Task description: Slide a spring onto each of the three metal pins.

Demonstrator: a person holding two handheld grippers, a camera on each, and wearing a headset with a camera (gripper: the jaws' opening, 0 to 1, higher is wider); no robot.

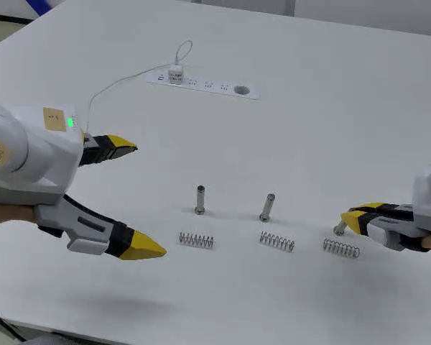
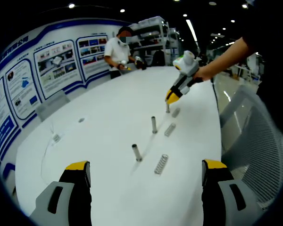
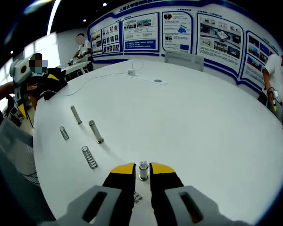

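The white workbench point(image 1: 309, 136) lies broad and bare, with a power strip point(image 1: 201, 81) far beyond both tools. In the head view the left gripper point(image 1: 135, 199) hangs above the table, jaws spread wide and nothing between them. Ahead of it stand the first pin point(image 1: 200, 200) and the middle pin point(image 1: 267, 207), with the first spring point(image 1: 196, 240) and the middle spring point(image 1: 276, 241) lying flat just in front of them. The right gripper point(image 1: 346, 219) is held low and nearly level, its tips at the third pin point(image 1: 338, 230), and the third spring point(image 1: 341, 249) lies just beside its jaws. In the left gripper view the row of pins and springs runs away between the open jaws, with the right gripper at the far end. In the right gripper view the jaws are drawn in on either side of the third pin's top and seem to pinch it, though real contact is hard to tell. The step looks like steadying that pin for its spring. It probably goes best with the pin kept upright, its upper end left free, and the spring brought on in line with the shaft, not at a slant.
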